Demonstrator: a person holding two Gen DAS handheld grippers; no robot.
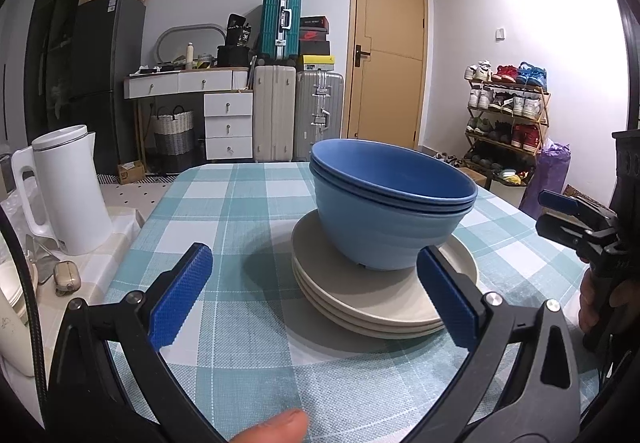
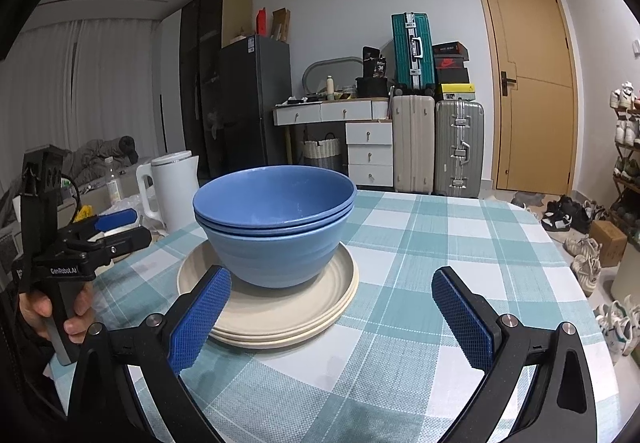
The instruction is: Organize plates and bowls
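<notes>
Your thumb tip (image 1: 276, 428) shows at 6 o'clock under your left gripper (image 1: 316, 295), spread wide, holding nothing; your right gripper (image 2: 332, 317) likewise. Nested blue bowls (image 1: 390, 203) sit on stacked beige plates (image 1: 384, 307), centred on the checked tablecloth (image 1: 236, 195); kettle (image 1: 70, 191) at 9, door (image 1: 386, 55) at 12

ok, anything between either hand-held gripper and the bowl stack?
Nothing visible. The left hand-held gripper and right hand-held gripper are both open, with only bare checked tablecloth before the blue bowls nested on the beige plates. The white kettle stands off to the side.
</notes>
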